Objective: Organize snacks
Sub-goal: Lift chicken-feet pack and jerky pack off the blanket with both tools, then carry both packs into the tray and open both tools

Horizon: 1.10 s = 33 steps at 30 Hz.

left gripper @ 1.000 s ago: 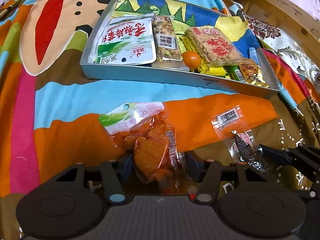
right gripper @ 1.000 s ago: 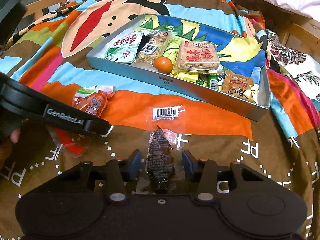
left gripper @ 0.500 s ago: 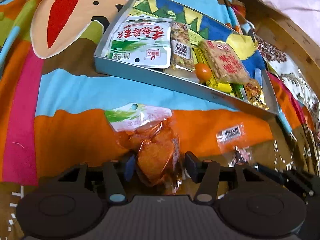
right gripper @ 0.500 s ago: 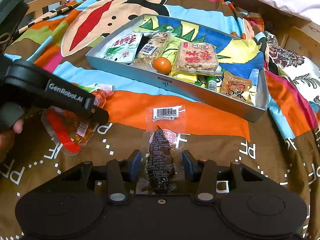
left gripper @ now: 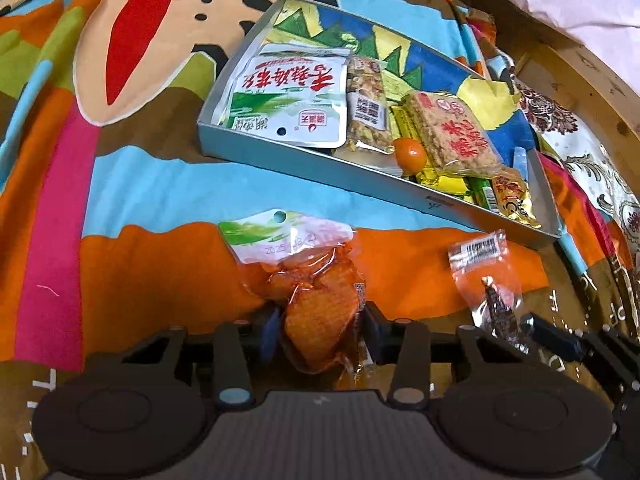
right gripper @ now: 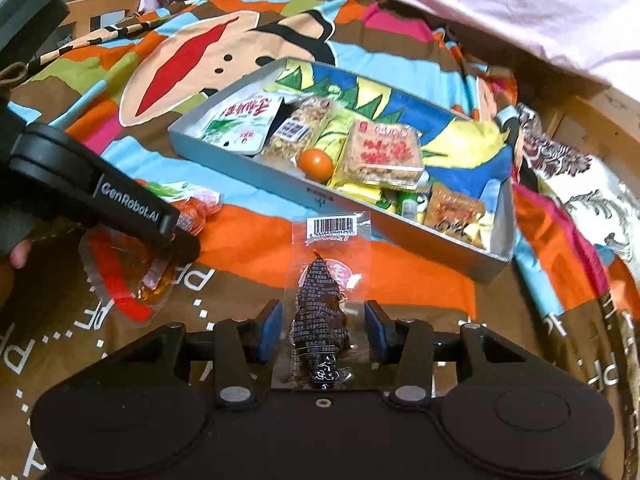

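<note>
Left wrist view: the left gripper (left gripper: 322, 330) clenches an orange snack pack (left gripper: 308, 292) on the bedspread (left gripper: 152, 200), near the tray's (left gripper: 360, 180) front wall.

Right wrist view: the right gripper (right gripper: 322, 330) stands released, astride a dark snack packet (right gripper: 320, 320) on the bedspread before the tray.

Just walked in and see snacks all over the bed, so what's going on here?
A person is sorting snacks into a grey tray on the patterned blanket, a gripper in each hand. The left gripper straddles an orange snack pack, and the right gripper straddles a clear pack with a dark snack; whether either is clamped is unclear. The tray already holds several packets and a small orange.
</note>
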{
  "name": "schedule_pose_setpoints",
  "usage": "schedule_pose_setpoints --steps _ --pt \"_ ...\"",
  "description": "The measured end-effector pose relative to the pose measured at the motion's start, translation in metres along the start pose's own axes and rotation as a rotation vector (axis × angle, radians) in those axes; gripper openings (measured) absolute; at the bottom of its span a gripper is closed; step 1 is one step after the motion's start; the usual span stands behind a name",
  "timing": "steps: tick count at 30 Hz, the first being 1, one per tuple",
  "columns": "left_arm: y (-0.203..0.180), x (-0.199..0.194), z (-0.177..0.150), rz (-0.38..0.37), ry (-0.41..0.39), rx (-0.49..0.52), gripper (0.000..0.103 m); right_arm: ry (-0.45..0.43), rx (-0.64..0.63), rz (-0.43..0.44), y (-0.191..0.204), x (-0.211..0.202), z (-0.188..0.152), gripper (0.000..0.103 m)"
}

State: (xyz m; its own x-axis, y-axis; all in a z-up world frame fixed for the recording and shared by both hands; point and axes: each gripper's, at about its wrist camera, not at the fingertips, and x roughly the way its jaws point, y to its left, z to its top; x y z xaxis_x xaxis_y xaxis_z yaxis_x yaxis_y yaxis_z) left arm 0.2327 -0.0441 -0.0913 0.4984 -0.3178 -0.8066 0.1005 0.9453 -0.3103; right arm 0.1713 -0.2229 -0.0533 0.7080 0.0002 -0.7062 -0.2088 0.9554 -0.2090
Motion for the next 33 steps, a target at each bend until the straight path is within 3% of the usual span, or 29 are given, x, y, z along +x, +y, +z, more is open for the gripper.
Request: schedule_pose_setpoints --steps 12,25,33 --pt "-0.012 -0.017 -0.002 -0.02 -0.068 0.037 0.046 -0.079 -0.001 -0.037 -0.001 -0.009 0.004 0.047" --pt "-0.025 -0.044 0.01 -0.066 -0.241 0.067 0.046 -0.177 0.029 -0.099 -0.013 -0.019 0.014 0.047" --pt "-0.037 -0.047 0.042 -0.098 -0.353 0.061 0.046 -0.291 0.093 -0.179 -0.044 -0.015 0.039 0.047"
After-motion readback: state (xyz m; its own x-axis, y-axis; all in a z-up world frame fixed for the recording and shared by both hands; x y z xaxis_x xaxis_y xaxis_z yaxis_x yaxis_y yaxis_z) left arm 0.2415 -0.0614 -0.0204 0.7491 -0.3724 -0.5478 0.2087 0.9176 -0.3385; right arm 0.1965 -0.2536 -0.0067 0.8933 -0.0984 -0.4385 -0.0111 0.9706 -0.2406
